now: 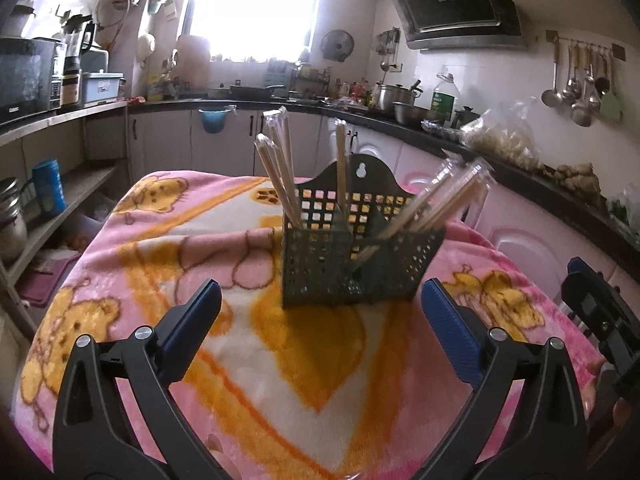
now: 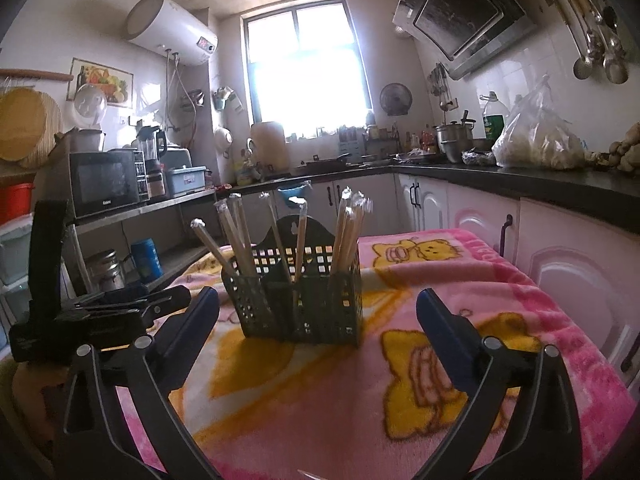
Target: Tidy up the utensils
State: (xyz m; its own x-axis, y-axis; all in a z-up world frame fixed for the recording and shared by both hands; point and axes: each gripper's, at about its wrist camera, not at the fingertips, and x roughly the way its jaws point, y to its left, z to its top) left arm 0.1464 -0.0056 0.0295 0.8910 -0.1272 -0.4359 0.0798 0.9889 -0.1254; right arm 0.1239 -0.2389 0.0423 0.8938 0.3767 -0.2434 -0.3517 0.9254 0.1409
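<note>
A dark green perforated utensil holder [image 1: 320, 268] [image 2: 304, 304] stands on the pink and yellow blanket [image 1: 304, 360] [image 2: 360, 400]. Several wrapped wooden chopsticks [image 1: 280, 172] [image 2: 236, 240] stick up out of its compartments, some leaning left, some leaning right [image 1: 448, 200]. My left gripper [image 1: 320, 312] hangs open just in front of the holder with nothing between its blue pads. My right gripper [image 2: 318, 316] is open too, a little before the holder, and holds nothing. The left gripper's black body [image 2: 100, 312] shows at the left of the right wrist view.
Black kitchen counters [image 2: 520, 180] with white cabinets run behind and to the right of the table. A shelf with a microwave [image 2: 106, 182], jars and a blue cup [image 2: 146, 258] stands at the left. Ladles hang on the right wall [image 1: 576, 88].
</note>
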